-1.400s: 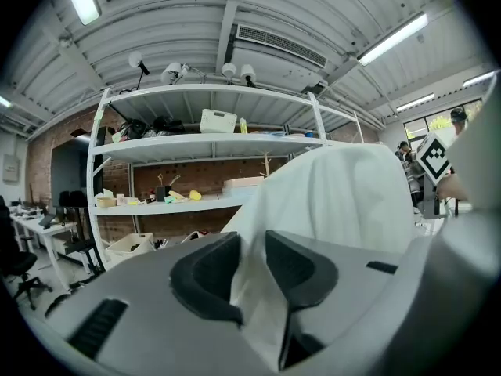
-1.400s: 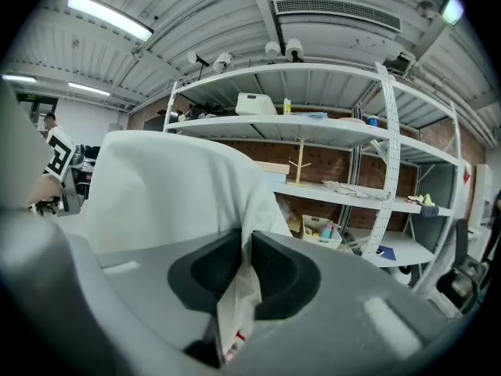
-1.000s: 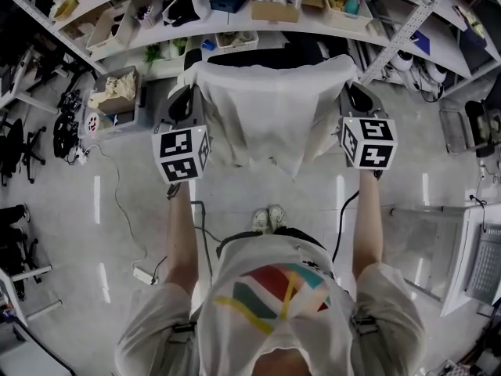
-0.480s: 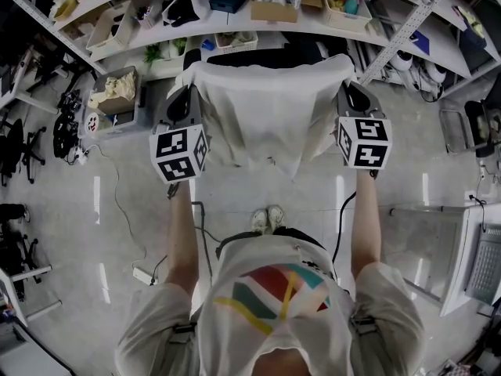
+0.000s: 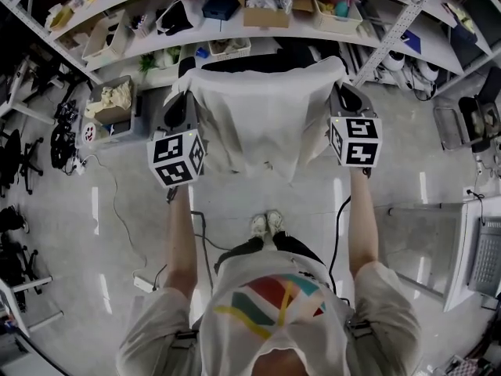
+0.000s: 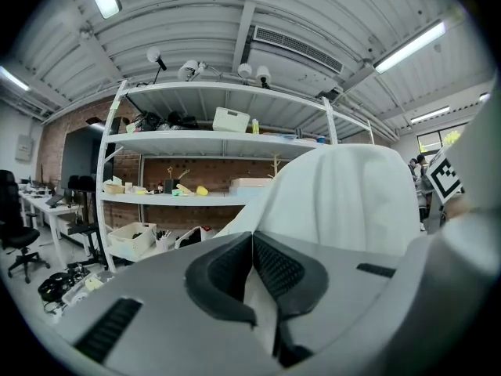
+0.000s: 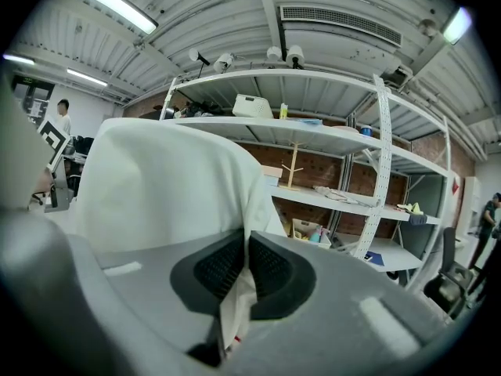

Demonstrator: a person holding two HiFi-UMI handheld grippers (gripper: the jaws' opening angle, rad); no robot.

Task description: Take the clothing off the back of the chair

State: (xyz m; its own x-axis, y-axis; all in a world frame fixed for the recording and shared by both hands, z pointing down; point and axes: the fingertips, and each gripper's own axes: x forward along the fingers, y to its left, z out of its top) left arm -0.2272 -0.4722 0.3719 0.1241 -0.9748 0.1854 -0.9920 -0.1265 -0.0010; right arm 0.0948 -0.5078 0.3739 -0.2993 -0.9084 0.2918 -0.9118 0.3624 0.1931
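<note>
A white garment [image 5: 262, 112] is stretched between my two grippers, over the dark chair back [image 5: 270, 61] that shows behind its top edge. My left gripper [image 5: 185, 100] is shut on the garment's left upper corner. In the left gripper view the white cloth [image 6: 344, 198] runs from between the dark pads [image 6: 278, 269] up to the right. My right gripper [image 5: 338, 91] is shut on the right upper corner. In the right gripper view the cloth [image 7: 160, 182] fills the left, with a fold pinched between the pads [image 7: 270, 269].
White shelving [image 5: 235, 30] with boxes and bins stands right behind the chair. A crate [image 5: 109, 100] with cloth sits on the floor at the left, with cables [image 5: 117, 202] nearby. A table edge [image 5: 477, 233] is at the right. The person's shoes [image 5: 266, 224] stand below the garment.
Both grippers with the garment have shifted slightly up and back in the head view, and the person's body sits a little farther back. Both grips are unchanged.
</note>
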